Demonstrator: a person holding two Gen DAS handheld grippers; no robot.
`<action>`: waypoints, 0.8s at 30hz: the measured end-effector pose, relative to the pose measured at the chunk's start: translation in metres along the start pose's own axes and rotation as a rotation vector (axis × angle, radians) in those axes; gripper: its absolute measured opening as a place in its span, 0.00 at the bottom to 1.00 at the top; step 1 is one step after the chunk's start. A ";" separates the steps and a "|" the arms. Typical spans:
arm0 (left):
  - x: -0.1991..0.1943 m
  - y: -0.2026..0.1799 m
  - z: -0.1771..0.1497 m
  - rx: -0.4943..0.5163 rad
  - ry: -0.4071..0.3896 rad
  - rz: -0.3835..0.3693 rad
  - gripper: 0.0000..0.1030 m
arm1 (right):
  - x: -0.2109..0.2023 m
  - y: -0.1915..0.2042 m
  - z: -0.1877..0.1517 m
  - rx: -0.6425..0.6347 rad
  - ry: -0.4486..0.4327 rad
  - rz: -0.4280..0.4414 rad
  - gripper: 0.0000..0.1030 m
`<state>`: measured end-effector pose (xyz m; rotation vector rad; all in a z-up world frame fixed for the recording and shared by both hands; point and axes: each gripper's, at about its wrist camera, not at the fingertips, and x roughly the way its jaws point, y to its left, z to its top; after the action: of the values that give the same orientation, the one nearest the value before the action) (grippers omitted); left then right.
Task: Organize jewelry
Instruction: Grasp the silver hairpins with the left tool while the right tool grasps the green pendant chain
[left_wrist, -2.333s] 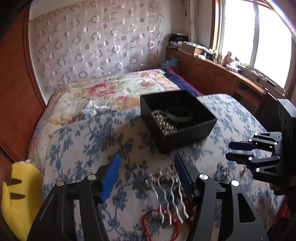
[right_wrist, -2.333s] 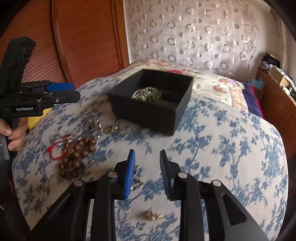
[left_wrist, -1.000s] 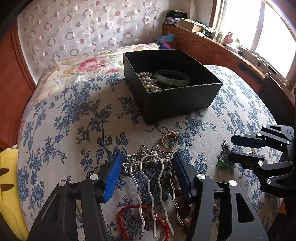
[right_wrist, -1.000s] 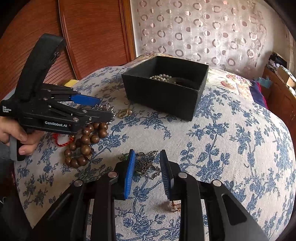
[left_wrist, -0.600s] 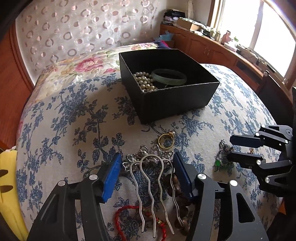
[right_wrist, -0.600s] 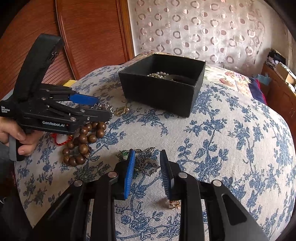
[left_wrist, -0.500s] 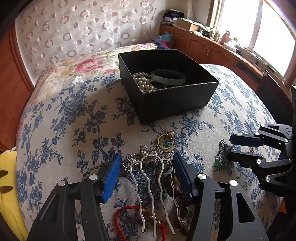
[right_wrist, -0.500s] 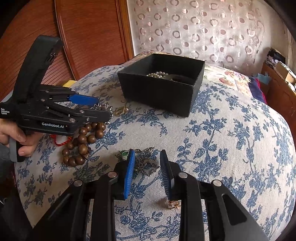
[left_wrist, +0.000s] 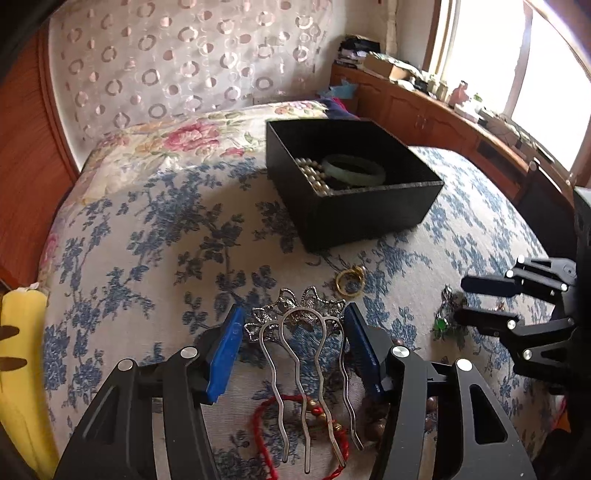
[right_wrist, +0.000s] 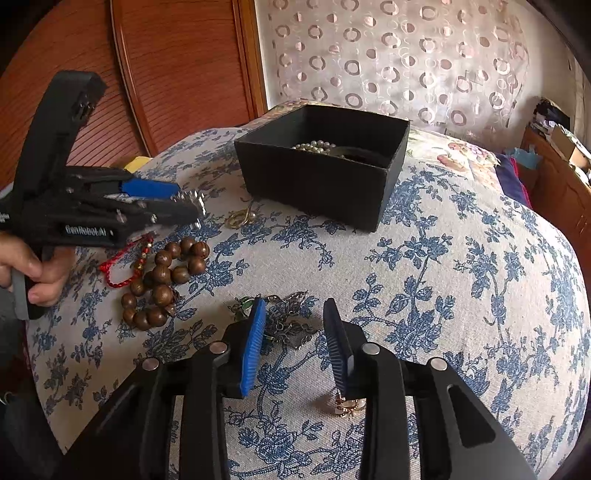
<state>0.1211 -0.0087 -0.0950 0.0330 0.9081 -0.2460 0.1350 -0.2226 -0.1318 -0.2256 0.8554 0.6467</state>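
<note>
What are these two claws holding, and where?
Right gripper: nothing. Left gripper brackets the silver wavy-pronged hair comb at its ornate head; a firm grip cannot be told.
</note>
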 end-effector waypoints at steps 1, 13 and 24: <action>-0.003 0.002 0.001 -0.005 -0.007 -0.001 0.52 | 0.000 0.000 0.000 -0.001 0.003 0.002 0.34; -0.022 -0.005 0.013 0.008 -0.076 -0.020 0.52 | 0.009 0.010 0.009 -0.070 0.057 -0.048 0.34; -0.029 -0.006 0.009 0.007 -0.096 -0.028 0.52 | 0.014 0.025 0.018 -0.131 0.073 -0.017 0.11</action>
<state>0.1098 -0.0103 -0.0662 0.0152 0.8130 -0.2750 0.1375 -0.1891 -0.1294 -0.3762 0.8807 0.6825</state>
